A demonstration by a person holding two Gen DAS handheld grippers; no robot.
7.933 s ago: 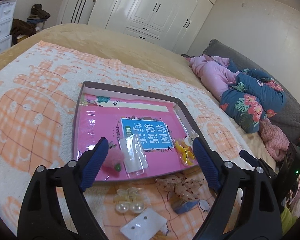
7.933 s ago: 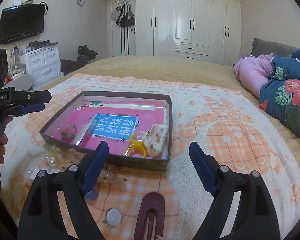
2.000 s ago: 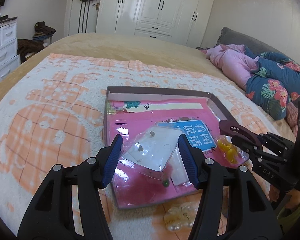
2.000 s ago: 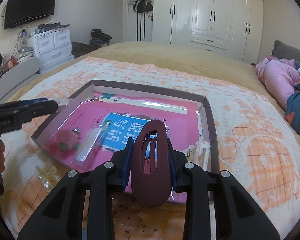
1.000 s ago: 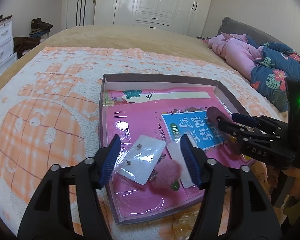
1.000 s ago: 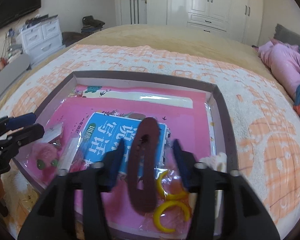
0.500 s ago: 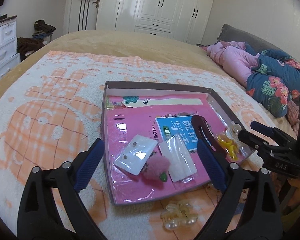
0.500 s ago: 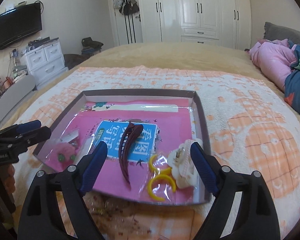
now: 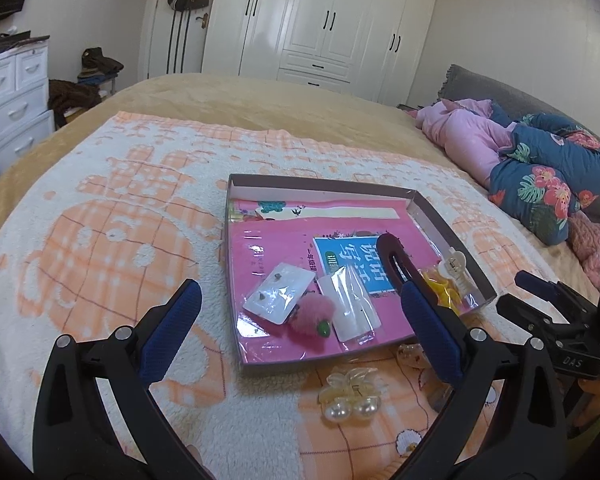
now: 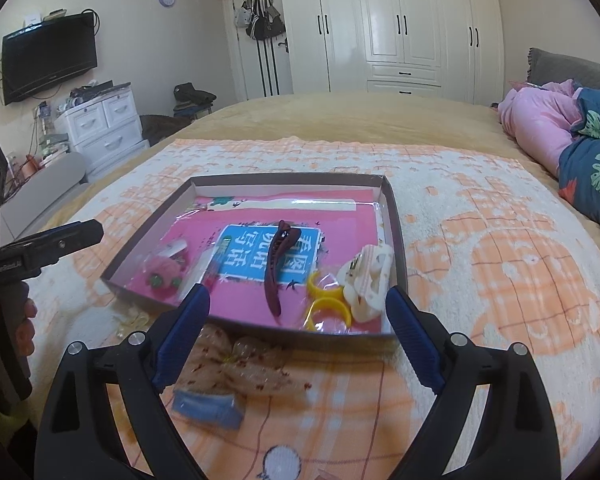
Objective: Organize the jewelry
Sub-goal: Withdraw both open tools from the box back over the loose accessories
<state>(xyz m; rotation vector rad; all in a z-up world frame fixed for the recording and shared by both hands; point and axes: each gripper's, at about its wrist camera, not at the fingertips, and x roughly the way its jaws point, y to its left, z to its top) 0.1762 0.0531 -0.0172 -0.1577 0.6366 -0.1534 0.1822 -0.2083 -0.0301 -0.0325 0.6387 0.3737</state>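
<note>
A shallow brown box [image 9: 320, 182] [image 10: 396, 236] lined with a pink book lies on the bed blanket. In it lie a maroon hair clip [image 10: 278, 262] [image 9: 394, 256], an earring card [image 9: 280, 298], a pink pom-pom [image 9: 314, 320] [image 10: 164, 270], a clear packet [image 9: 350, 308], yellow rings [image 10: 326, 306] and a white claw clip [image 10: 370, 272] [image 9: 456, 268]. A pearl clip [image 9: 352, 394] lies outside the near edge. A speckled bow clip [image 10: 244, 366] lies by it. My left gripper [image 9: 298, 326] is open and empty. My right gripper [image 10: 298, 334] is open and empty.
The peach and white blanket [image 9: 112, 240] covers the bed. Pink and blue floral bedding [image 9: 540, 160] is piled at the right. A white drawer unit [image 10: 100, 128] and a television [image 10: 48, 56] stand at the left. White wardrobes [image 10: 400, 24] fill the far wall.
Both grippers have let go of their items and opened: the earring card and the maroon hair clip now lie in the box. Both have drawn back toward the box's near edge.
</note>
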